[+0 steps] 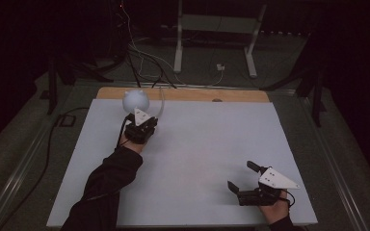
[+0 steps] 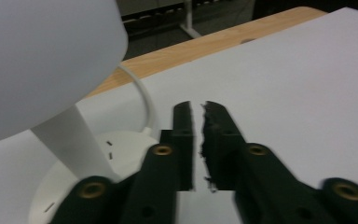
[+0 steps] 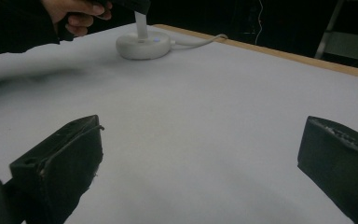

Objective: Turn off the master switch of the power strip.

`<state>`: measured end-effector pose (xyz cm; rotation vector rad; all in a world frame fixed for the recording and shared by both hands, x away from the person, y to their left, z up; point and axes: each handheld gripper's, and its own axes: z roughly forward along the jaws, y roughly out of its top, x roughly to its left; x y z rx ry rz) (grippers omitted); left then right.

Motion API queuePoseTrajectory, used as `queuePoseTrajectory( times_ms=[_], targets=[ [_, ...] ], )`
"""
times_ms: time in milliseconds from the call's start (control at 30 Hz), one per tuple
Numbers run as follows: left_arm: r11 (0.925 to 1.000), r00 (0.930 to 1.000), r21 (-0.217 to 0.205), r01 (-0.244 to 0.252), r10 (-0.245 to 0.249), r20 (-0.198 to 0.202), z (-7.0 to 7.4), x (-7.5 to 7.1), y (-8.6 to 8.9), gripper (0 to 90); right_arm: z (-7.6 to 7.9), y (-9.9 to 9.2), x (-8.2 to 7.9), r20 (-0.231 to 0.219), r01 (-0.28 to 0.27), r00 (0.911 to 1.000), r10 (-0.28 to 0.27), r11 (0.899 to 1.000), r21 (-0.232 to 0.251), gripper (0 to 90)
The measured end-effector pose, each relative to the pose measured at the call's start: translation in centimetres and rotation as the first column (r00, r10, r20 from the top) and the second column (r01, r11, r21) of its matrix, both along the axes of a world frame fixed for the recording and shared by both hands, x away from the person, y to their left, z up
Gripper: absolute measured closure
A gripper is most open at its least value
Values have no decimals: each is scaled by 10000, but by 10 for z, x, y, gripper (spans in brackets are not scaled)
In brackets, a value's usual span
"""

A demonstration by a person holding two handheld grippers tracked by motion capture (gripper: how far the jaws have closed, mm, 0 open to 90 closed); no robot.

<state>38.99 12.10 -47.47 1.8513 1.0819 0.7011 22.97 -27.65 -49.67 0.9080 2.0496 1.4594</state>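
left gripper (image 2: 196,109): jaws closed, empty, just beside lamp (image 1: 135,99) base | right gripper (image 1: 244,177): jaws wide, well apart from lamp | cord (image 2: 142,95) behind base

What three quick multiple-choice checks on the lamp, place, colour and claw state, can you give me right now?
1. Where does the lamp stand?
A. far left of the table, near the wooden edge
B. near right corner
C. on the floor

2. What colour is the lamp's round base?
A. black
B. white
C. red

3. How do the jaws of the right claw stand?
A. pressed together
B. clamped on the lamp
C. wide apart over bare table

Answers: 1 A, the high view shows it by the wooden strip, just beyond the left claw. 2 B, the base looks white in the right gripper view. 3 C, bare white table shows between the jaws.
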Motion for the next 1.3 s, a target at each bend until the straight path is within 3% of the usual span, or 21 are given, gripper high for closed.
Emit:
queuePoseTrajectory(
  times_ms=[67,233,433,533,667,833,900,967,1233,1300],
  targets=[
    [9997,9999,174,-149,149,-10,-2,2,-1,900,0,0,0,-15,-5,10000,5,10000,-3,0],
    [9971,9978,468,-602,614,-244,-8,7,-3,900,0,0,0,-16,-13,10000,13,10000,11,0],
    [9928,9960,922,-760,800,-409,-15,12,-9,900,0,0,0,-60,-81,9999,81,10000,2,0],
    [9857,9944,1365,-987,1030,-248,-18,14,-13,900,0,1,0,-29,-92,10000,92,10000,30,0],
    [9690,9917,2119,-1267,1282,66,-24,16,-20,900,1,0,0,-36,-81,10000,81,9999,66,0],
    [9586,9904,2506,-1355,1379,78,-30,20,-21,900,1,0,0,-59,-109,9999,109,9999,87,0],
    [9469,9892,2870,-1448,1453,198,-32,21,-22,900,0,0,0,-104,-132,9999,132,9999,62,0],
    [9405,9891,3066,-1464,1449,278,-33,23,-24,900,1,0,0,-98,-149,9998,149,9999,77,0],
    [9285,9894,3431,-1423,1429,238,-39,28,-26,900,1,0,0,-107,-147,9998,148,9998,96,0],
    [9307,9897,3387,-1383,1426,123,-39,29,-27,900,1,0,0,-97,-144,9998,145,9998,108,0]
  ],
)
